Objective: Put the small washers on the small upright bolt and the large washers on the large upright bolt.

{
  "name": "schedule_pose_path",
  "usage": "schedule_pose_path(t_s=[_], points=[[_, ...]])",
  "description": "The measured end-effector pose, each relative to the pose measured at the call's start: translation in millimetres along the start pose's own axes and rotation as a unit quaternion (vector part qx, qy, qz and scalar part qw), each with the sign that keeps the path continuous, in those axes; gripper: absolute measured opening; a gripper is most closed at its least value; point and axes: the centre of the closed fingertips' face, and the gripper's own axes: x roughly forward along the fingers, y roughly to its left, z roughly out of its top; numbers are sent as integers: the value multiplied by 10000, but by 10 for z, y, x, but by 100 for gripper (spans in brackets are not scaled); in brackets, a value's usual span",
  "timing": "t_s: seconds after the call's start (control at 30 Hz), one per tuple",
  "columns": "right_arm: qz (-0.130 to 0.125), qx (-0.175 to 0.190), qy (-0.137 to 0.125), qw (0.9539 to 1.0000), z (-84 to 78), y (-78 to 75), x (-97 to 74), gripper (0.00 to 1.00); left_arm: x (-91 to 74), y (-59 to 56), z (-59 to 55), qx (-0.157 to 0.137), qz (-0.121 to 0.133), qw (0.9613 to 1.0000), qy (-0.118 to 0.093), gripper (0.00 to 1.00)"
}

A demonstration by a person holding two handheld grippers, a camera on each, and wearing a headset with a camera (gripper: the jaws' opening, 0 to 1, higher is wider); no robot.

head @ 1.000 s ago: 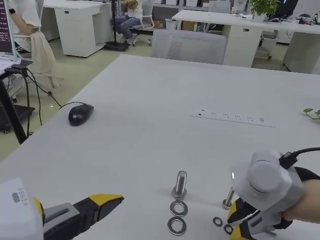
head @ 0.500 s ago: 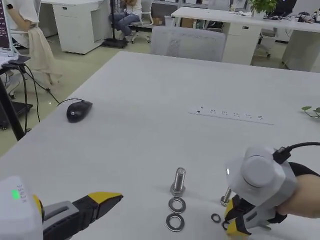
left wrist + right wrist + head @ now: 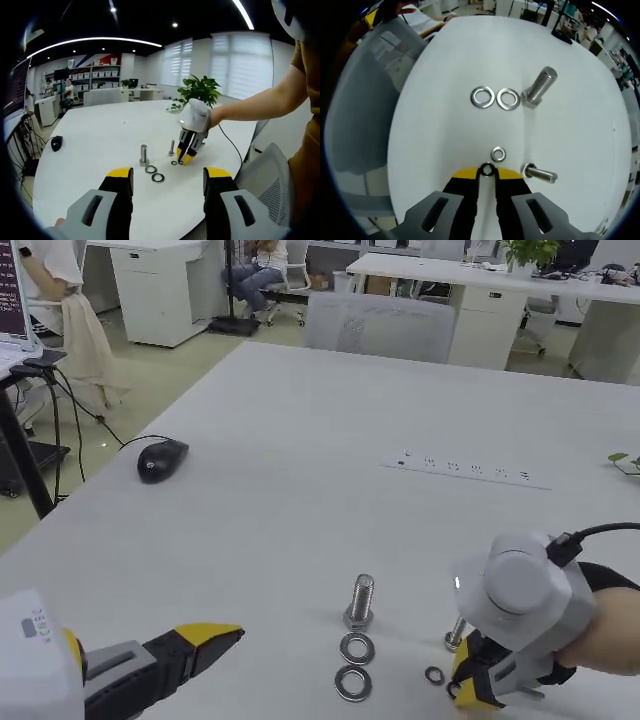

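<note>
Slippage is our worry. At left, our left gripper (image 3: 168, 175) hangs wide and empty, well apart from the work. Next, the large bolt (image 3: 360, 602) stands upright, with two shiny large washers (image 3: 356, 648) flat just before it. Rightward, a small washer (image 3: 498, 154) lies loose near the small bolt (image 3: 539, 174). Our right gripper (image 3: 460, 692) is pinched narrow on the second washer (image 3: 487, 170), thin and low at the table (image 3: 300, 440). Held only by its edges, it could squirt free or tip.

No legible text or labels anywhere.
</note>
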Motion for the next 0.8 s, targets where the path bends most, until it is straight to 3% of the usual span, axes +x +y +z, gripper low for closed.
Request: schedule_pose_path(t_s=[0.37, 0.8], points=[[-36, 91, -77, 9999, -32, 5, -94, 12, -4, 6, 9, 20, 1, 10000, 9, 55], [-384, 158, -107, 9991, -83, -201, -476, 12, 24, -17, 12, 31, -34, 10000, 20, 55]])
